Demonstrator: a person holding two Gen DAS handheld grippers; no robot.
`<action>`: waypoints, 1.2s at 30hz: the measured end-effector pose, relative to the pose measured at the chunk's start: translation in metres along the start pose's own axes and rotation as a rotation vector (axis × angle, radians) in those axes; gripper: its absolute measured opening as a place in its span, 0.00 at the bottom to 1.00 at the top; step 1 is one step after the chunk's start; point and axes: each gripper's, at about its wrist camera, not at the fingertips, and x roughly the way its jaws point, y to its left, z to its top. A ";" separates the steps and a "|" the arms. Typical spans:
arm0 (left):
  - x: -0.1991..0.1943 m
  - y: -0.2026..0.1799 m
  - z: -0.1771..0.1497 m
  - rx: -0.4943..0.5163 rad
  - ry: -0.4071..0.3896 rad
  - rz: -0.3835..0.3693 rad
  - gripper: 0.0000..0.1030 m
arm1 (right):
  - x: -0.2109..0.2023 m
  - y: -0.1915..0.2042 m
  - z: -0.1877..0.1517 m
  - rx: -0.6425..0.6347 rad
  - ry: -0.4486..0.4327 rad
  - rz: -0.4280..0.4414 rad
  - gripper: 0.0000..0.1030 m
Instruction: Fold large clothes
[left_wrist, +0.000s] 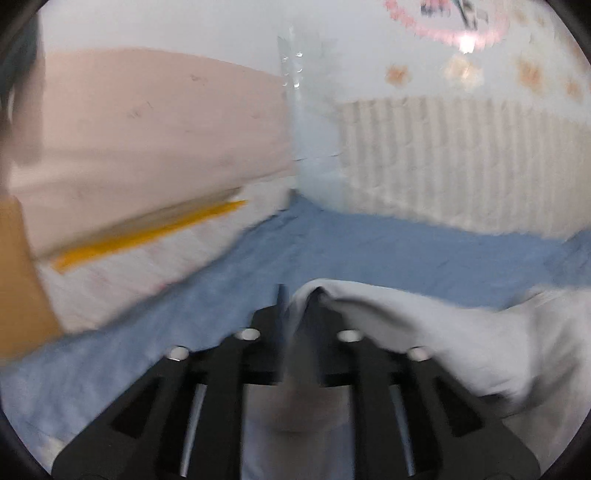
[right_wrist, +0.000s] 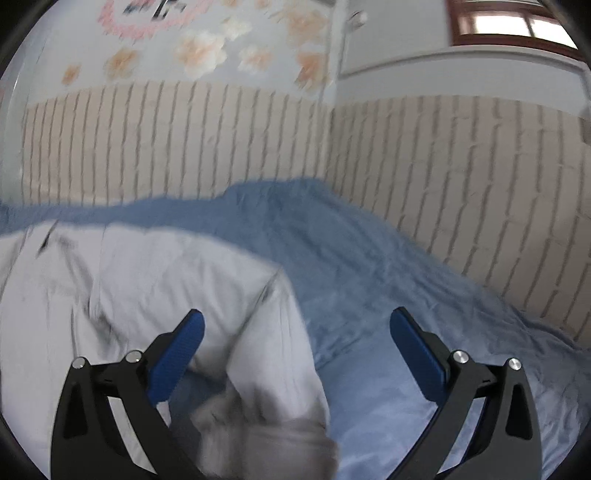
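A large light grey garment (right_wrist: 155, 280) lies spread on the blue bedsheet (right_wrist: 369, 280). Its sleeve runs toward the camera and ends in a ribbed cuff (right_wrist: 280, 439). My right gripper (right_wrist: 299, 350) is open above that sleeve, blue pads (right_wrist: 177, 358) wide apart and pressing on nothing. In the left wrist view, my left gripper (left_wrist: 295, 306) has its fingers close together, pinching a fold of the same garment (left_wrist: 424, 332). The cloth rises between the fingers and drapes off to the right, hiding the right fingertip. The view is blurred.
A beige ribbed padded panel (right_wrist: 443, 177) lines the walls around the bed's far corner. To the left is a pink board (left_wrist: 147, 129) over pale bedding with an orange stripe (left_wrist: 147, 232). A window (right_wrist: 509, 26) sits high on the right.
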 end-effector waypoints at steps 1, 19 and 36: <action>0.007 0.001 -0.007 0.016 0.005 0.075 0.56 | -0.002 -0.002 0.002 0.010 -0.007 0.004 0.98; -0.094 -0.146 -0.186 0.255 0.416 -0.410 0.97 | -0.019 0.110 -0.126 -0.345 0.467 0.400 0.91; -0.261 -0.072 -0.045 0.070 0.004 -0.762 0.02 | -0.223 -0.023 0.044 -0.074 0.161 0.646 0.10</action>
